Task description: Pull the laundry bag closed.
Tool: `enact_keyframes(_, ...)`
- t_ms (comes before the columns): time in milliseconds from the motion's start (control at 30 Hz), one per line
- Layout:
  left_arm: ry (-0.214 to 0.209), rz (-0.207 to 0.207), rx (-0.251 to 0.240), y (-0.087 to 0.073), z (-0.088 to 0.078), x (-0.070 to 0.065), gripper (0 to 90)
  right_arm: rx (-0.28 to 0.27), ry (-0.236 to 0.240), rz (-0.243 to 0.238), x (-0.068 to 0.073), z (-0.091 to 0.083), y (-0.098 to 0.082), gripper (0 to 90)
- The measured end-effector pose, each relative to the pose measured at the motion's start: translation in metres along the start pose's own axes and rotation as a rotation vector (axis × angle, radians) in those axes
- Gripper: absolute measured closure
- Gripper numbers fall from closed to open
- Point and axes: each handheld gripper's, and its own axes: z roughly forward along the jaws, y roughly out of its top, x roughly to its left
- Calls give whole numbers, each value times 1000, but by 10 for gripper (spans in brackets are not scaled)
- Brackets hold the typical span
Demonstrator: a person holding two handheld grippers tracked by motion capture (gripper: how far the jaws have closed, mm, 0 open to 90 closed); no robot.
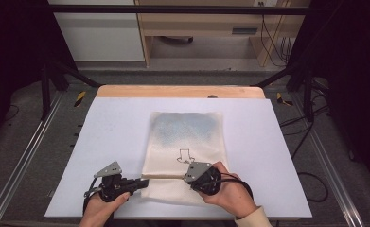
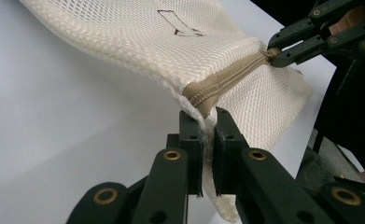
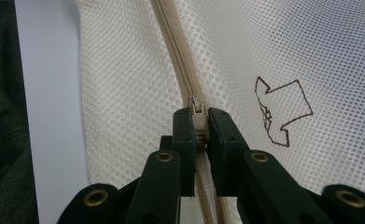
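A cream mesh bag [image 1: 185, 151] lies flat on the white table [image 1: 116, 142], a little right of centre, its near end close to the front edge. A small outline drawing [image 1: 184, 156] marks its top side. A beige zipper [image 2: 227, 79] runs across the bag near that end. The left gripper [image 2: 202, 122] pinches the bag's left corner at the zipper's end, jaws closed on the cloth, lifting it slightly. The right gripper [image 3: 198, 122] clamps the zipper pull [image 3: 197, 109], jaws narrow around it. A hand [image 1: 227, 191] holds the right gripper at the front edge; another hand [image 1: 100, 208] holds the left.
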Motion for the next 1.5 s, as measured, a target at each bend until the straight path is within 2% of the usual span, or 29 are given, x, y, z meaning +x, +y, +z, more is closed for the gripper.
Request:
enact_keyframes(400,2,-1,0,0,0,0,841,2,-25,33,-6,-11,-13,819)
enact_keyframes(1500,-5,8,5,0,2,-2,841,10,-43,88,-9,-27,-39,819)
